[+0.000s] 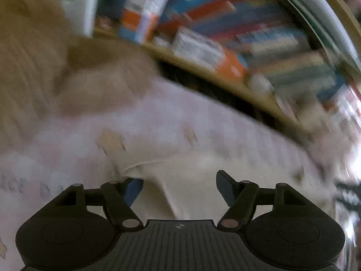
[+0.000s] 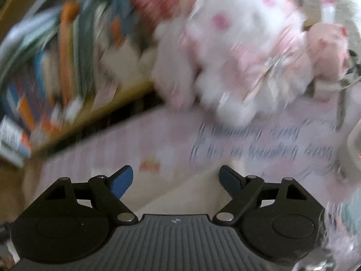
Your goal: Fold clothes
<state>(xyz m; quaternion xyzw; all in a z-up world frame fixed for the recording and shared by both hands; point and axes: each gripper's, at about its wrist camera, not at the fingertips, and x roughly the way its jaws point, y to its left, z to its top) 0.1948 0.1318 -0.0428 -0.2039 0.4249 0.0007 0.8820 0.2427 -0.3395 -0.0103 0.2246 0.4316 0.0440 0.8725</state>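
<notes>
Both views are blurred by motion. A cream-white garment (image 1: pixel 180 180) lies on a pale pink printed bed sheet (image 1: pixel 158 124) just ahead of my left gripper (image 1: pixel 179 186), which is open and empty above it. In the right wrist view the same cream cloth (image 2: pixel 180 192) lies under my right gripper (image 2: pixel 176 180), also open and empty. The garment's shape and folds are too blurred to read.
A low wooden shelf of books (image 1: pixel 225 33) runs beyond the bed edge and shows in the right wrist view (image 2: pixel 56 67). A tan plush toy (image 1: pixel 45 56) sits at the left. White and pink plush toys (image 2: pixel 243 45) sit on the sheet (image 2: pixel 248 146) ahead.
</notes>
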